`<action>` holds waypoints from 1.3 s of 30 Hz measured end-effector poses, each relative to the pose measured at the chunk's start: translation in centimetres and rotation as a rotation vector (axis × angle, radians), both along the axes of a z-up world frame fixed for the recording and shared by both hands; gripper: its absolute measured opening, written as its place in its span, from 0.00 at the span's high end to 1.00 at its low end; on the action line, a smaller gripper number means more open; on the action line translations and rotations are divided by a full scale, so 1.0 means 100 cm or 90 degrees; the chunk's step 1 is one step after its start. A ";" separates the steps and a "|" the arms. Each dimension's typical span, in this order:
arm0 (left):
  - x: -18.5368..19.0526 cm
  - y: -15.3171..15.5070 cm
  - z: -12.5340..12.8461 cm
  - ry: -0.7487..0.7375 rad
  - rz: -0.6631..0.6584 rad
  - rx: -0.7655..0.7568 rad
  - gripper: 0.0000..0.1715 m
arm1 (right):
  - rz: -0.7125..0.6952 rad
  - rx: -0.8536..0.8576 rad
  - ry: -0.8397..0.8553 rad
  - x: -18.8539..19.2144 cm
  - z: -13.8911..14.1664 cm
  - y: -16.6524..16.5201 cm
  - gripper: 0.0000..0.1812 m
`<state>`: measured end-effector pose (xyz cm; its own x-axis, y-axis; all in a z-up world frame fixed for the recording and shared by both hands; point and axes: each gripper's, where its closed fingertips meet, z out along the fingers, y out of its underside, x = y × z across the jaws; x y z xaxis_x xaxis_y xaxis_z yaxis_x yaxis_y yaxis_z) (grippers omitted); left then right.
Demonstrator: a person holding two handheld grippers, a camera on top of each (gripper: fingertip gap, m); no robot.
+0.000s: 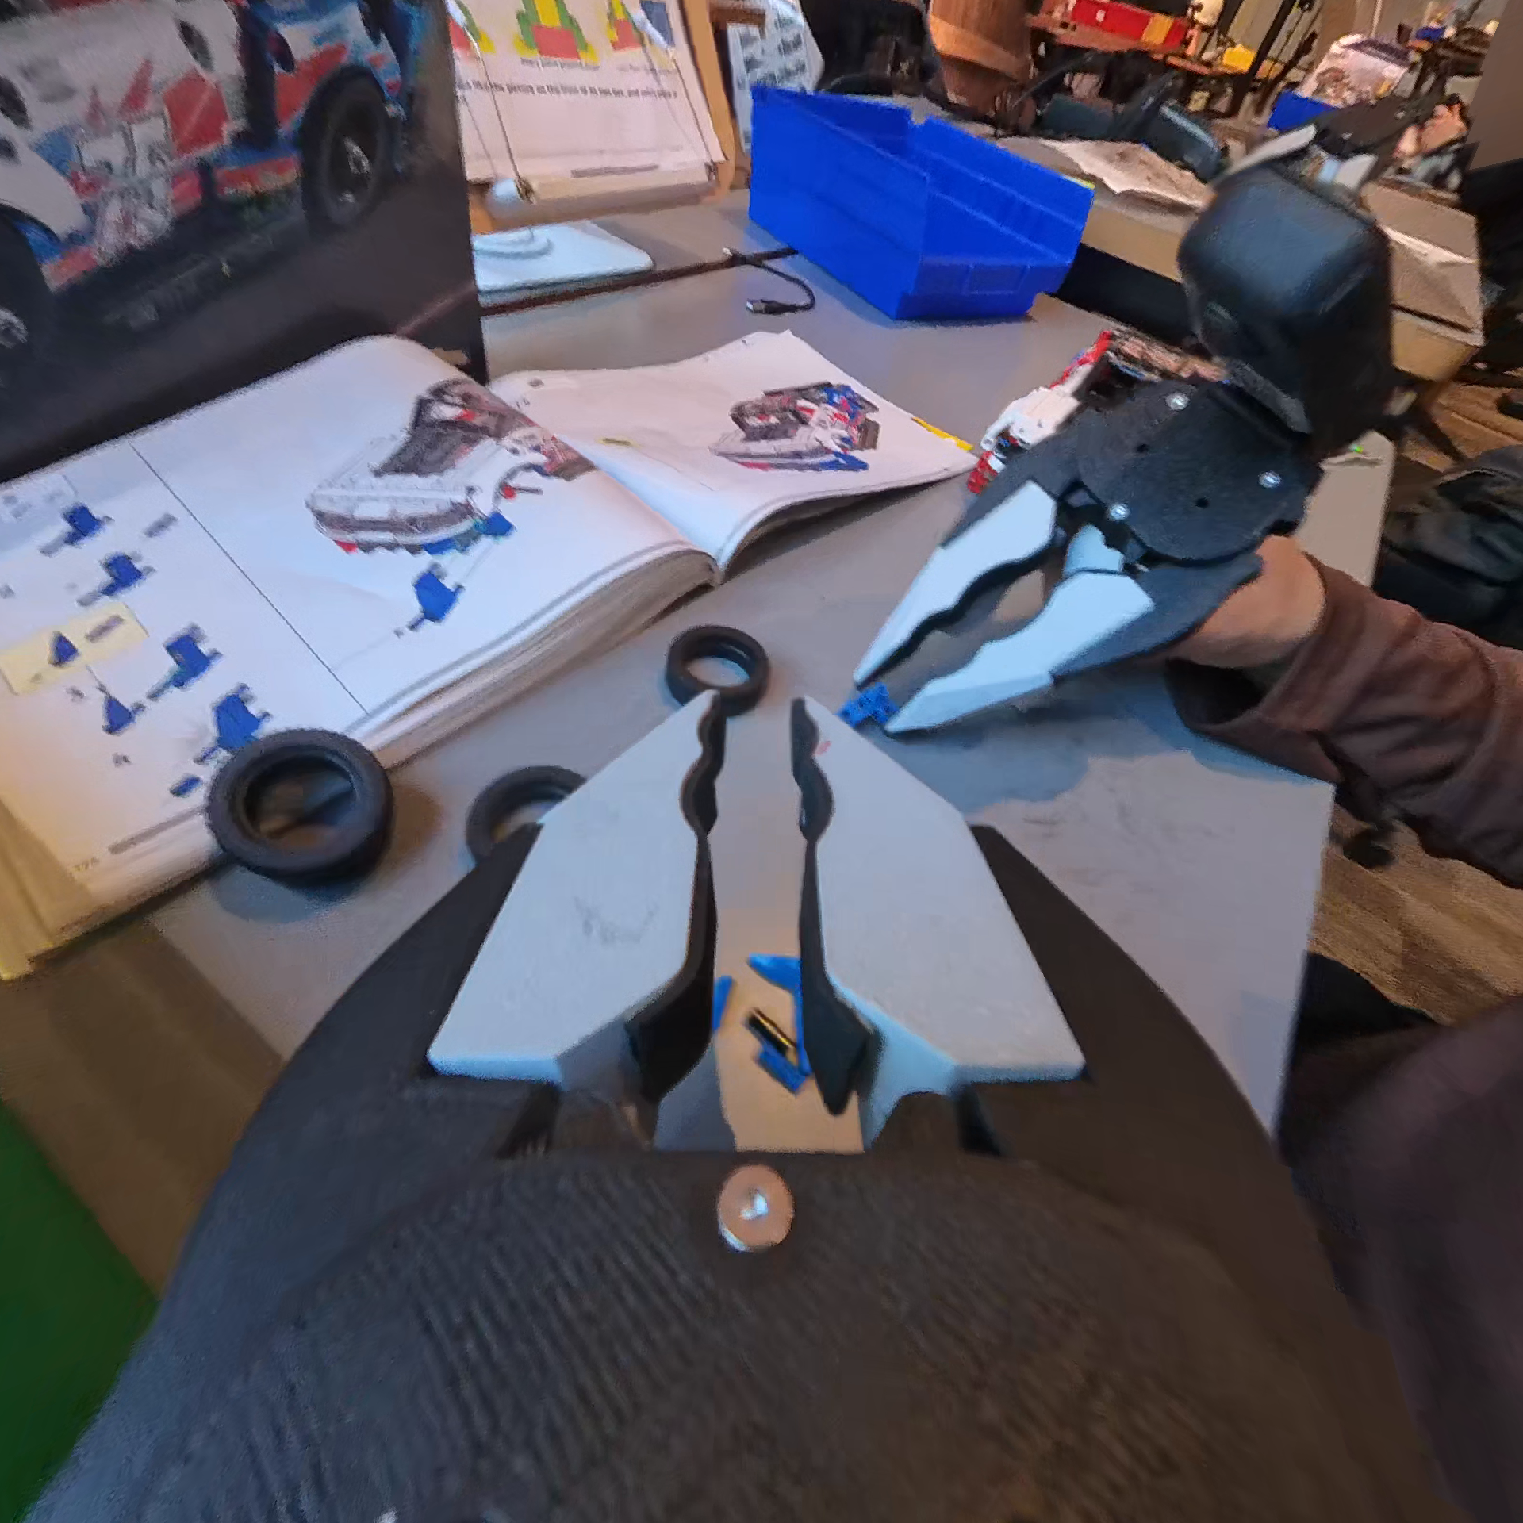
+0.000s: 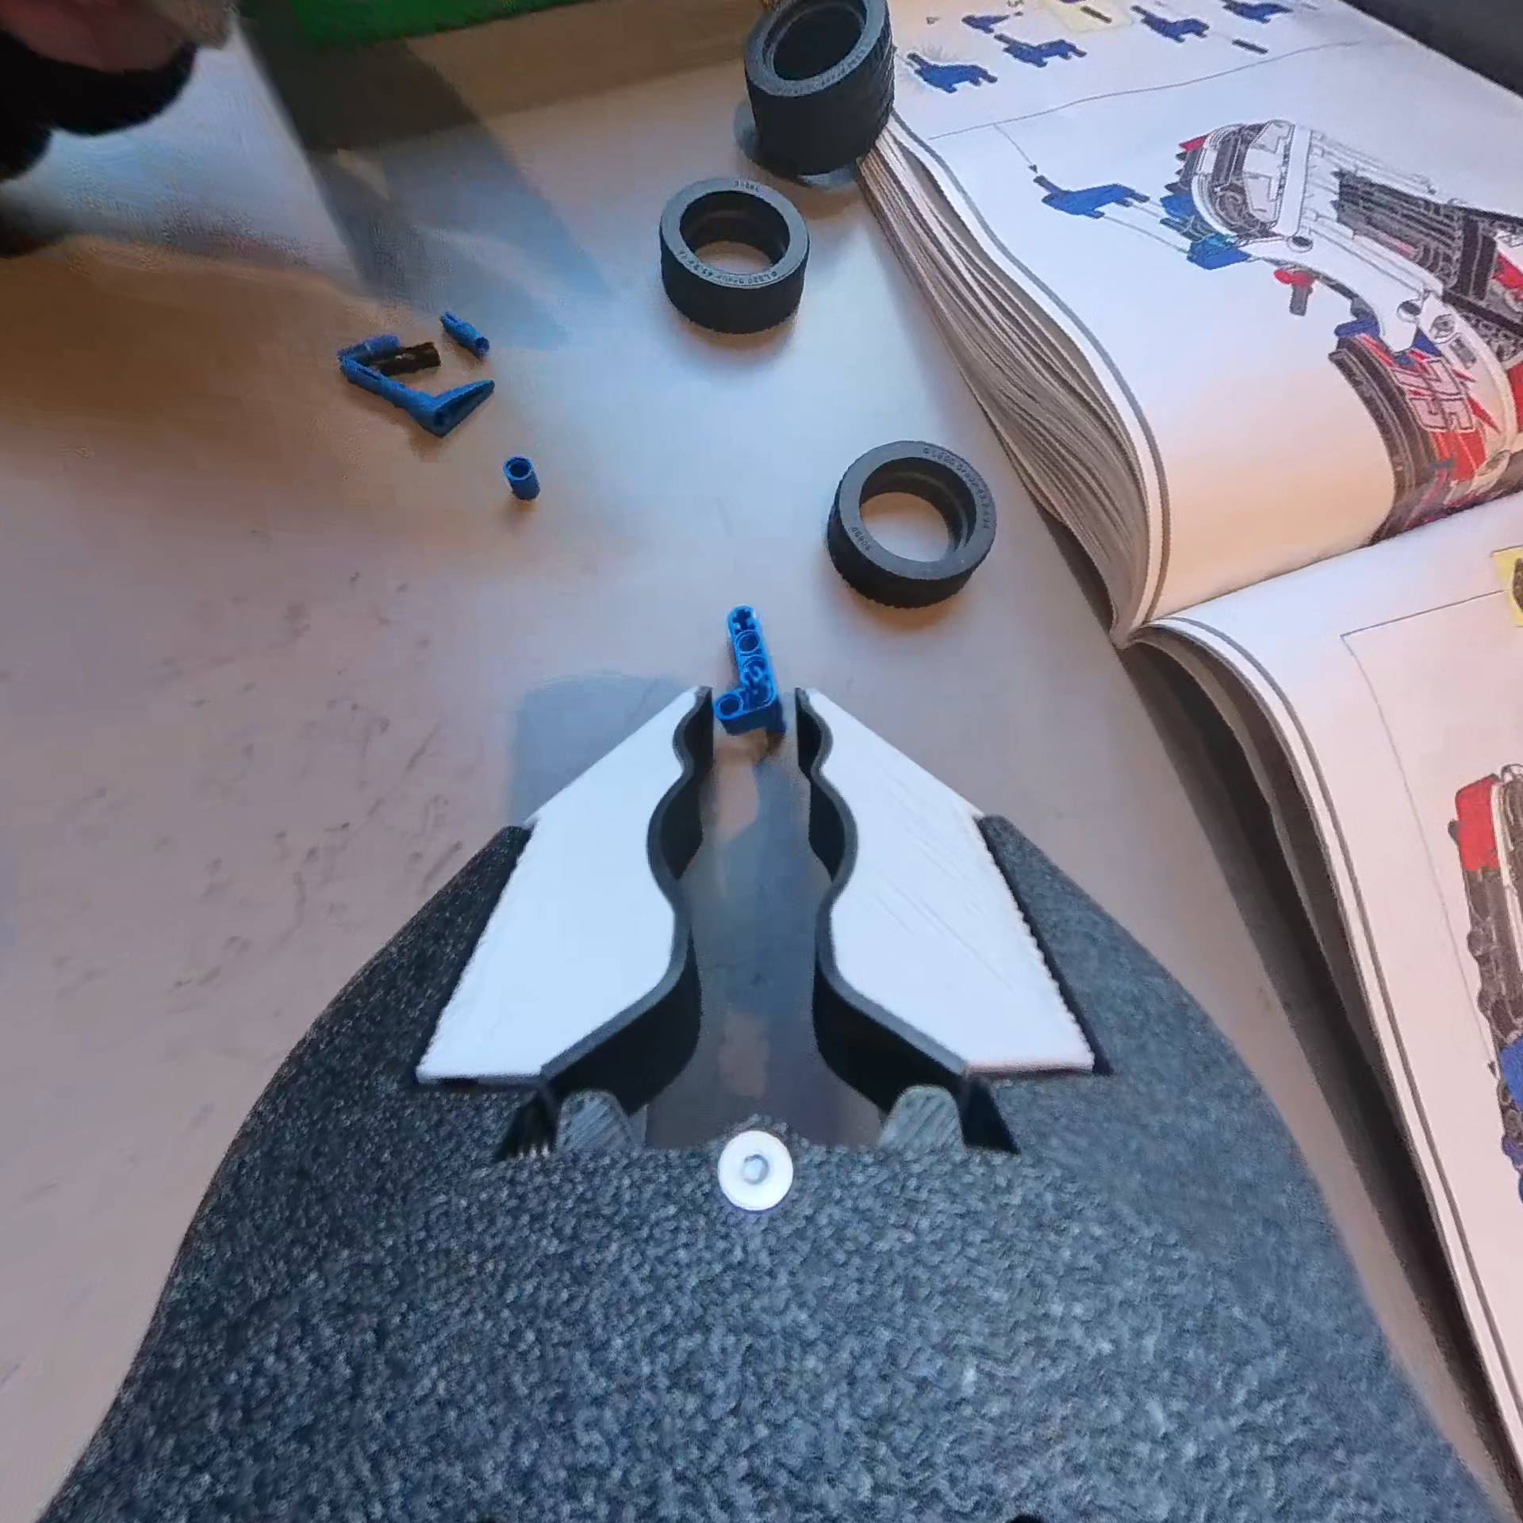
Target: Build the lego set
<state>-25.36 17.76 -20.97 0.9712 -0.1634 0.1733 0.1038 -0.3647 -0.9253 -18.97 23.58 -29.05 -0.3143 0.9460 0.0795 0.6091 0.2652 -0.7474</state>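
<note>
The blue L-shaped lego beam [image 2: 748,688] is lying on the grey table [image 2: 247,742] at frame centre in the right wrist view, right between the tips of the right gripper [image 2: 752,702], whose jaws are standing apart around it; whether a pad is touching it is hard to tell. Three black tyres [image 2: 732,255] are sitting above it, beside the open instruction book [image 2: 1195,346] on the right. A cluster of small blue pieces [image 2: 416,371] is resting at upper left. In the left wrist view, the left gripper [image 1: 752,713] is hovering with jaws apart and empty, and a blue bin [image 1: 906,206] is sitting at upper right.
</note>
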 end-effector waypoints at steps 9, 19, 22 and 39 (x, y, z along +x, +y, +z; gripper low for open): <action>0.027 -0.050 -0.033 0.126 -0.015 -0.157 0.95 | -0.017 -0.005 0.051 0.006 0.013 0.002 0.88; 0.022 -0.062 -0.083 0.262 -0.017 -0.284 0.96 | -0.020 0.018 0.079 0.007 0.020 0.002 0.88; 0.023 -0.061 -0.085 0.254 -0.029 -0.291 0.99 | -0.022 0.018 0.086 0.007 0.022 0.003 0.89; 0.027 -0.039 -0.040 0.364 -0.033 -0.030 1.00 | -0.057 0.016 0.233 0.006 0.065 0.011 0.90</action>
